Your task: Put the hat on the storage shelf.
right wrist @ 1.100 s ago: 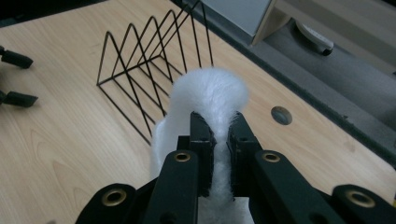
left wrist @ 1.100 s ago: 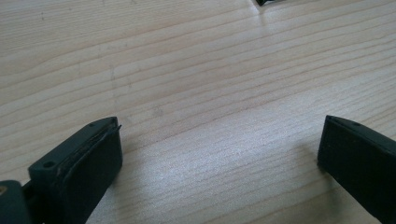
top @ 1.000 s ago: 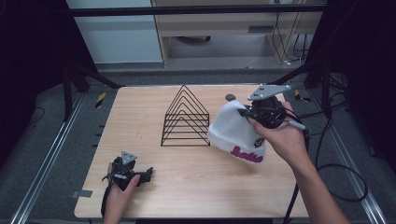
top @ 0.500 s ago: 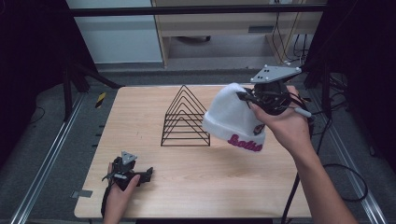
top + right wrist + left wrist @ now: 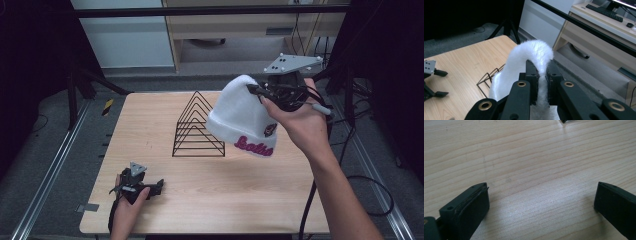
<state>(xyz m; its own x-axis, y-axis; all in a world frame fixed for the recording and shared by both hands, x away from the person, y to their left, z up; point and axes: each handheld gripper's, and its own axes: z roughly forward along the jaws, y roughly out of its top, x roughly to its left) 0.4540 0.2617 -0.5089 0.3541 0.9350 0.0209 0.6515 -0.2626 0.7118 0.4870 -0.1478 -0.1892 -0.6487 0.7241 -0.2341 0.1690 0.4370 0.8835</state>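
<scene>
A white knit beanie with a purple word on its cuff hangs in the air over the table's right side. My right gripper is shut on the top of the beanie; in the right gripper view the fabric is pinched between the two black jaws of that gripper. A black wire rack of triangular dividers stands mid-table, just left of the hat. My left gripper rests on the table near the front left corner, jaws wide apart over bare wood, nothing between them.
The wooden table has metal rails along both sides. A wooden desk and dark stands sit beyond the far edge. Cables trail off the right side. The left gripper shows at the far left of the right gripper view.
My right gripper has risen with the beanie, lifting it off the table and slightly toward the rack. The left gripper stayed where it was.
</scene>
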